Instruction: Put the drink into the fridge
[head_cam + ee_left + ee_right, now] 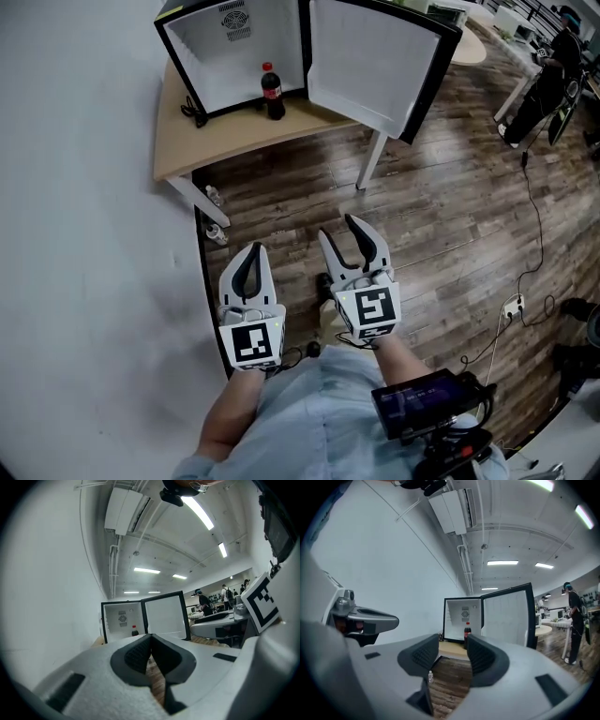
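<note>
A cola bottle [272, 92] with a red cap stands upright on the wooden table [234, 141], just in front of the open mini fridge [220, 56]. The fridge's white inside shows nothing stored, and its door [375, 56] is swung wide to the right. My left gripper [251, 255] is low and far from the table with its jaws together and nothing in them. My right gripper [339, 230] is beside it, open and holding nothing. The right gripper view frames the bottle [467, 634] far off between the fingertips [429, 654]. The left gripper view shows the bottle [135, 631] small, above the shut gripper [151, 641].
A white wall runs along the left. Two small bottles [214, 197] lie on the wood floor by the table leg [192, 195]. A black cable [192, 111] lies on the table's left. A cord and power strip [514, 306] cross the floor at right. A person [574, 616] stands among desks beyond.
</note>
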